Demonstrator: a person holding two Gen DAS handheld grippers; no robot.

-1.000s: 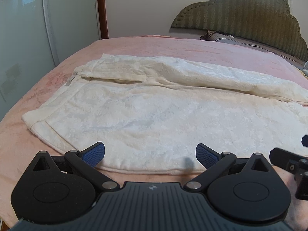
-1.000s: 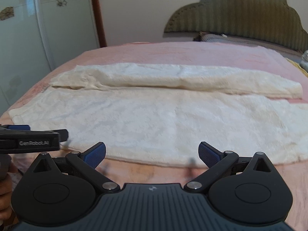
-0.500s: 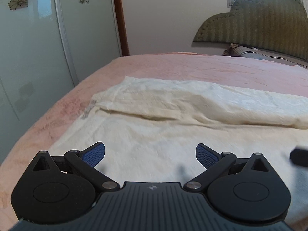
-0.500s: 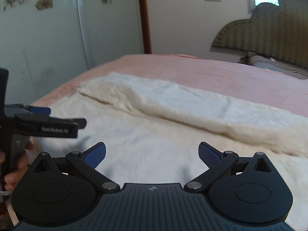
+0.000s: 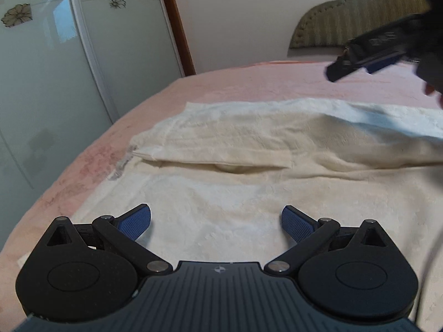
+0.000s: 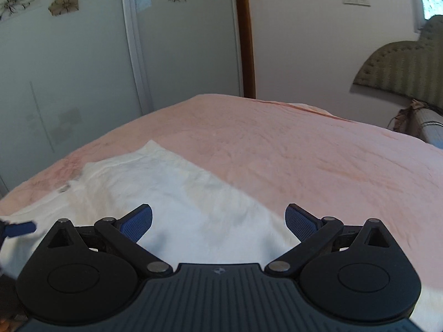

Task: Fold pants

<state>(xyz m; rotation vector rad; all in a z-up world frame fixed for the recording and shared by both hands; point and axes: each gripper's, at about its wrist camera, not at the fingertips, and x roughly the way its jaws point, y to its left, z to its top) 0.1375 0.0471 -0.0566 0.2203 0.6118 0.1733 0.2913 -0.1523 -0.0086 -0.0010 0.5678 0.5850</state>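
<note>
Cream-white pants [image 5: 249, 171] lie flat on the pink bed, one leg folded over along the far side. My left gripper [image 5: 216, 221] is open and empty, low over the near part of the pants by the waist end. My right gripper [image 6: 218, 221] is open and empty above the far folded edge of the pants [image 6: 171, 193]. The right gripper also shows blurred at the upper right of the left wrist view [image 5: 368, 58]. A blue tip of the left gripper [image 6: 19, 228] shows at the left edge of the right wrist view.
The pink bed cover [image 6: 304, 152] stretches beyond the pants. Glass wardrobe doors with flower prints [image 5: 55, 69] stand left of the bed. A padded green headboard [image 6: 401, 74] and a rolled item [image 6: 426, 127] lie at the far right.
Both grippers have moved forward and left over the pants toward the waist end. The right gripper has risen and crossed to the far folded edge. Both stay open.
</note>
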